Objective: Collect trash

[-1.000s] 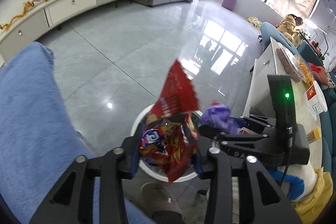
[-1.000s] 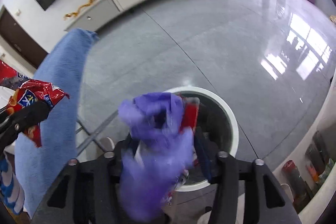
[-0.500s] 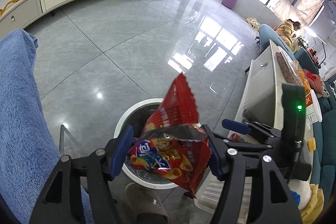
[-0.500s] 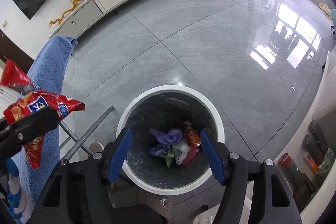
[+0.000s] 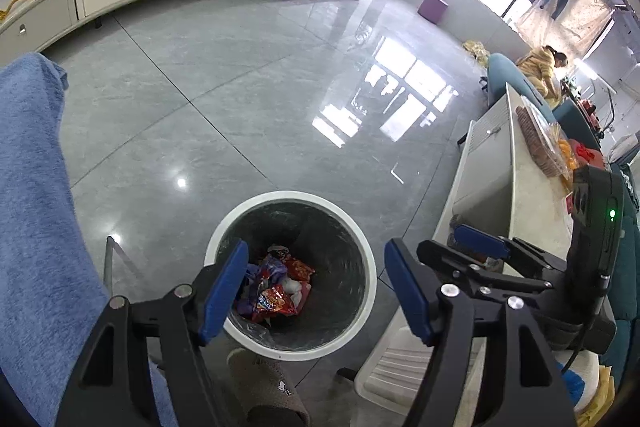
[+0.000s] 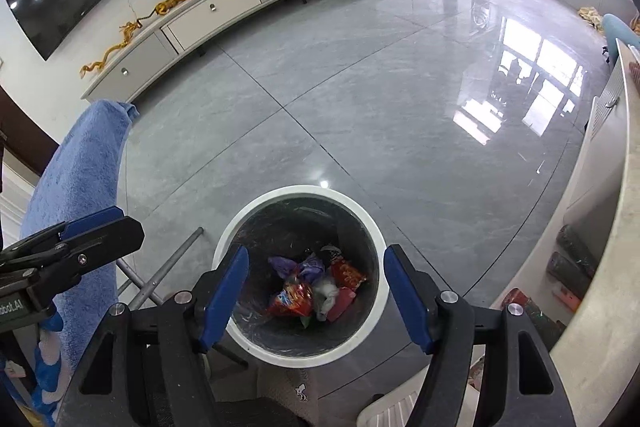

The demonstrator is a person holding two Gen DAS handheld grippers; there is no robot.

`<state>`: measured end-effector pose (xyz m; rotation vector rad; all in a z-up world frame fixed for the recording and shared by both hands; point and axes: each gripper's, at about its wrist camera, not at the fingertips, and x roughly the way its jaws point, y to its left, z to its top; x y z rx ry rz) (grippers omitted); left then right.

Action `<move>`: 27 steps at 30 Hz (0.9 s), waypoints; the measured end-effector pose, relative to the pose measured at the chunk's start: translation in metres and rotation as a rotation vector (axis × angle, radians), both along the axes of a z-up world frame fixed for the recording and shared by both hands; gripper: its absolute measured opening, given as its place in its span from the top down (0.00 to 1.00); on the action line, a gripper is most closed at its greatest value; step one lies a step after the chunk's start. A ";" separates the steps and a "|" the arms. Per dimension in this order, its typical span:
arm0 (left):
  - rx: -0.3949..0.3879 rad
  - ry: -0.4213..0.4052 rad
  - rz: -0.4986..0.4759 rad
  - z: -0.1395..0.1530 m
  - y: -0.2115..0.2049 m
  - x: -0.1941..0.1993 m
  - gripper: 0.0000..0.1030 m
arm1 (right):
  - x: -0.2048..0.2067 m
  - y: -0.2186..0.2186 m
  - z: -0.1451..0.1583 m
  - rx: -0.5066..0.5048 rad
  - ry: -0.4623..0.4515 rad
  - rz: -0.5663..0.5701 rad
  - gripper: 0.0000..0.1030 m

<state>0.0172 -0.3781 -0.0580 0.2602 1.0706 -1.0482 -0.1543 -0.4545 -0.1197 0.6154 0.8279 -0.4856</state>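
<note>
Both the left gripper and right gripper hang spread and empty above the bin, which holds snack wrappers.

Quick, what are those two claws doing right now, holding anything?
Left gripper: open, empty, above the bin.
Right gripper: open, empty, also above the bin.
</note>
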 end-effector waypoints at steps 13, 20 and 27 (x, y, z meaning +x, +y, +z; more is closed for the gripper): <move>-0.051 -0.297 0.230 0.072 0.127 -0.011 0.33 | 0.013 0.078 0.068 -0.132 -0.154 0.083 0.18; -0.058 -0.439 0.392 0.098 0.218 -0.017 0.33 | 0.029 0.150 0.101 -0.255 -0.209 0.176 0.05; -0.065 -0.566 0.552 0.112 0.289 -0.029 0.33 | 0.029 0.218 0.117 -0.398 -0.265 0.191 0.00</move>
